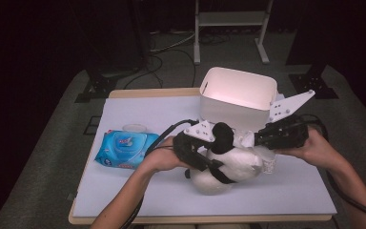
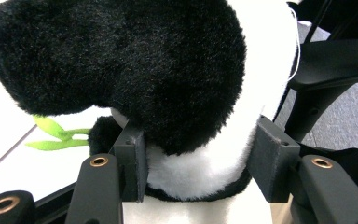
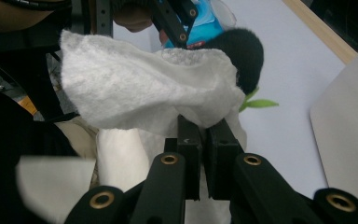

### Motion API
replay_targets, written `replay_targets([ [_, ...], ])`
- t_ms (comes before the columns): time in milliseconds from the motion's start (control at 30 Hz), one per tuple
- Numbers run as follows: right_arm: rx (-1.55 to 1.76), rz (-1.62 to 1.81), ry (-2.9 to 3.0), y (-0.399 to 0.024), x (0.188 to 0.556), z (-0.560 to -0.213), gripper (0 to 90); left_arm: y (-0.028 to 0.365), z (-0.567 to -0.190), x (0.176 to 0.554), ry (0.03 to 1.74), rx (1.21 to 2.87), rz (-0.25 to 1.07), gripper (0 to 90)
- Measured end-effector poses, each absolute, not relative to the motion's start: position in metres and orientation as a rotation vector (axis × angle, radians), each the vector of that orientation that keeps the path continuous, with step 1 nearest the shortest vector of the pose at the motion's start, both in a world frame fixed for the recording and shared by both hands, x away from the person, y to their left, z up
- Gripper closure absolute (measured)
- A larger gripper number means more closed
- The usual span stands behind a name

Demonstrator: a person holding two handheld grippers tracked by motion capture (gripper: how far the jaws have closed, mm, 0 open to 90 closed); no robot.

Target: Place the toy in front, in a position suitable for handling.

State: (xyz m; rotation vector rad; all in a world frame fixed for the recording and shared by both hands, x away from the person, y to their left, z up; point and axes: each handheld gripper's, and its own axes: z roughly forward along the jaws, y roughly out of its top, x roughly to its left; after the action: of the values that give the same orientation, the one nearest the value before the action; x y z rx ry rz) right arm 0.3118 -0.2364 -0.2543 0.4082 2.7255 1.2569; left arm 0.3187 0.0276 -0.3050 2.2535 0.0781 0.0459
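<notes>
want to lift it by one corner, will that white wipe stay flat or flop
Likely flop: the white wipe already drapes in soft folds over the right gripper, shut on its edge. It looks thin and light. It may cling or drag on the plush panda.

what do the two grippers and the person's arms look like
Both the left gripper and the right gripper are black, with brass-coloured rivets on the jaw links, a white perforated three-cornered plate on top and a black trailing cable. The forearms are bare, no sleeves.
</notes>
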Motion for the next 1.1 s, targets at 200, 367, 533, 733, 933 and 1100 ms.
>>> replay_targets([
  [200, 0.436, 1.260, 2.723, -0.241, 0.313, -0.259, 85.3, 0.031, -0.304, 0.320, 0.091, 2.251, 0.057, 45.7],
  [367, 0.449, 1.247, 2.730, -0.242, 0.313, -0.263, 85.3, 0.030, -0.300, 0.319, 0.079, 2.266, 0.064, 46.1],
  [533, 0.438, 1.249, 2.731, -0.235, 0.316, -0.262, 85.3, 0.025, -0.302, 0.317, 0.058, 2.282, 0.051, 46.2],
  [733, 0.444, 1.258, 2.720, -0.232, 0.319, -0.263, 85.3, 0.024, -0.304, 0.317, 0.064, 2.281, 0.048, 46.3],
  [933, 0.465, 1.260, 2.719, -0.239, 0.317, -0.266, 85.3, 0.026, -0.299, 0.319, 0.065, 2.281, 0.069, 46.6],
  [1100, 0.468, 1.275, 2.714, -0.238, 0.317, -0.266, 85.3, 0.020, -0.296, 0.319, 0.035, 2.322, 0.069, 47.0],
])
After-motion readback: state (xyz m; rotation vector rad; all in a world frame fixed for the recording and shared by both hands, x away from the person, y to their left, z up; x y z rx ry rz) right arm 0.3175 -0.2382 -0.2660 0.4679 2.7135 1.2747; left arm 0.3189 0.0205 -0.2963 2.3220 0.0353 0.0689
